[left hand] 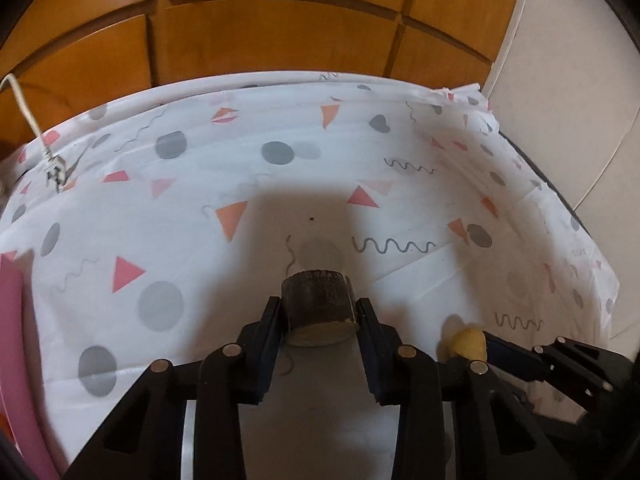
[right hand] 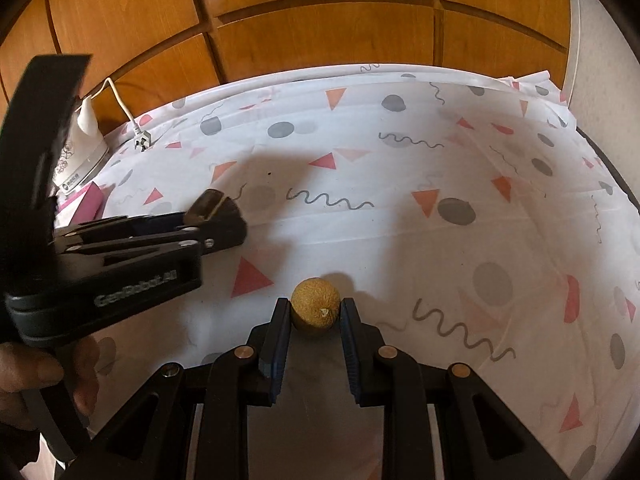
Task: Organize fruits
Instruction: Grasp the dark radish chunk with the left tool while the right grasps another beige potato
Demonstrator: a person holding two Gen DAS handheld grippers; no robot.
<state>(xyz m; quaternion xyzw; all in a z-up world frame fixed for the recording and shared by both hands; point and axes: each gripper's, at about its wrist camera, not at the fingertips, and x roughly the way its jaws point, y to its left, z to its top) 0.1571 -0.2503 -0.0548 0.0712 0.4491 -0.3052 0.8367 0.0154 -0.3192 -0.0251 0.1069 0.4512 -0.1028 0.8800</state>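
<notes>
My left gripper point(left hand: 318, 312) is shut on a dark brown cut fruit piece point(left hand: 318, 304) with a pale cut face, held above the patterned cloth. My right gripper point(right hand: 315, 312) is shut on a small round yellow-brown fruit point(right hand: 315, 306). In the left wrist view the yellow fruit point(left hand: 468, 342) and the right gripper's fingers point(left hand: 516, 356) show at lower right. In the right wrist view the left gripper point(right hand: 218, 210) with its brown piece point(right hand: 208, 204) is at the left, held by a hand point(right hand: 40, 376).
A white tablecloth point(left hand: 280, 184) with grey dots and pink triangles covers the table. A white iron point(right hand: 82, 148) with cord and plug point(right hand: 140, 136) sits at the far left. A pink object point(left hand: 16, 344) lies at the left edge. Wooden cabinet doors point(left hand: 280, 28) stand behind.
</notes>
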